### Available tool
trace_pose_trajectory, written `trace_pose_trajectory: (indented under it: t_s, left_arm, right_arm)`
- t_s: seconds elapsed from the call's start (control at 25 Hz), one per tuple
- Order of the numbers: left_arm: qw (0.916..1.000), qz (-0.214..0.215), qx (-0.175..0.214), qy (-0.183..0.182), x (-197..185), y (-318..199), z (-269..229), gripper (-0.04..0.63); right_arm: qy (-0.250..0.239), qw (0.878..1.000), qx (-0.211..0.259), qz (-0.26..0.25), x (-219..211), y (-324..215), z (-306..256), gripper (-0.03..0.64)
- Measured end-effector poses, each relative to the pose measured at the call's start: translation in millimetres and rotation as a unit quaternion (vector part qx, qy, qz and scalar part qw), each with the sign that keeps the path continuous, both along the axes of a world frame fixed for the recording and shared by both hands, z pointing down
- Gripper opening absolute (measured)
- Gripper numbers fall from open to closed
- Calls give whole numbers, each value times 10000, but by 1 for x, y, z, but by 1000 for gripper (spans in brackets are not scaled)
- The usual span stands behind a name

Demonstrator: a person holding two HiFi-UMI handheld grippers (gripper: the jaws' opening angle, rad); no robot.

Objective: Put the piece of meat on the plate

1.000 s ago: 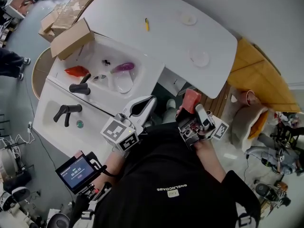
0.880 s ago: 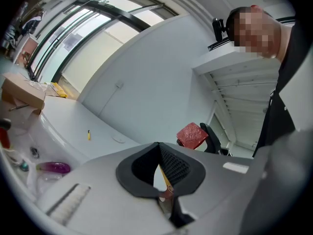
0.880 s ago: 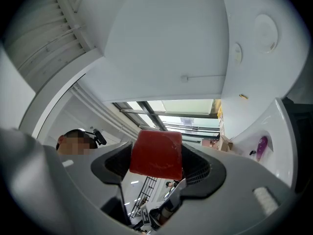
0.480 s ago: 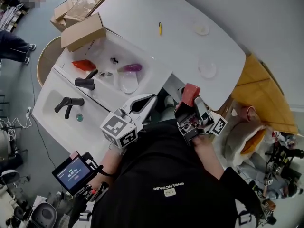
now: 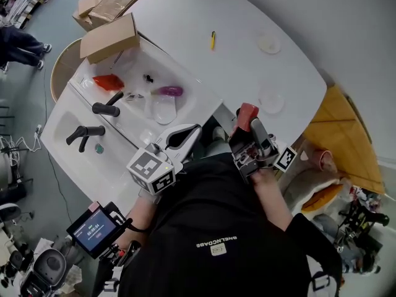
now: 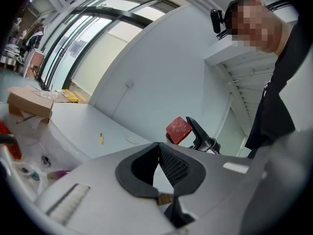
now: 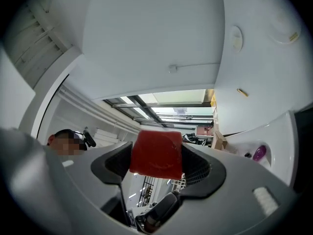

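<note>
Got red squarish slab of meat [image 7: 156, 153] clamped between jaws of right gripper [image 5: 247, 121], up in the air by near edge of white oval table [image 5: 247, 17]. Shut tip to tip on left gripper [image 6: 157, 155], holding nothing. Spotted small round white plate [image 5: 271, 101] on table just past the meat, second such plate [image 5: 269, 44] farther off.

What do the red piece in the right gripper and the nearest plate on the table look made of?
The piece of meat, in the right gripper: matte red, square-edged block, likely a foam or rubber replica. The plate: see-through, faint against the white table, probably clear plastic or glass.
</note>
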State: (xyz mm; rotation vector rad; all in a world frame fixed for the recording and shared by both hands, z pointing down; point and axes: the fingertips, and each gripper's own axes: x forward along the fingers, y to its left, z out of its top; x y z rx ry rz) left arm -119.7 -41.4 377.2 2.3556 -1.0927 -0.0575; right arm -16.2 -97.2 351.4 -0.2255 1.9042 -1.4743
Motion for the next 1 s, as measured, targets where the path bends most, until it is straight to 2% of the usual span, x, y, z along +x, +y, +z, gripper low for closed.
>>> trace_pose_trajectory:
  t_s: [0.36, 0.56, 0.72, 0.88, 1.0]
  left_arm:
    - [9990, -328, -284, -145, 25, -43, 17, 41]
    - [9973, -533, -469, -191, 55, -87, 22, 46]
    - [9959, -650, -607, -177, 53, -90, 21, 48]
    - [9947, -733, -667, -264, 68, -96, 24, 51]
    - [9942, -715, -743, -306, 66, -94, 27, 51]
  right_arm:
    - [609, 9979, -140, -181, 43, -67, 49, 310]
    - [1345, 9906, -100, -226, 88, -123, 84, 310]
    - [1747, 9842, -99, -283, 95, -133, 107, 310]
    - [2300, 9728, 71, -264, 120, -145, 141, 310]
    - [2877, 9572, 148, -287, 126, -147, 169, 310]
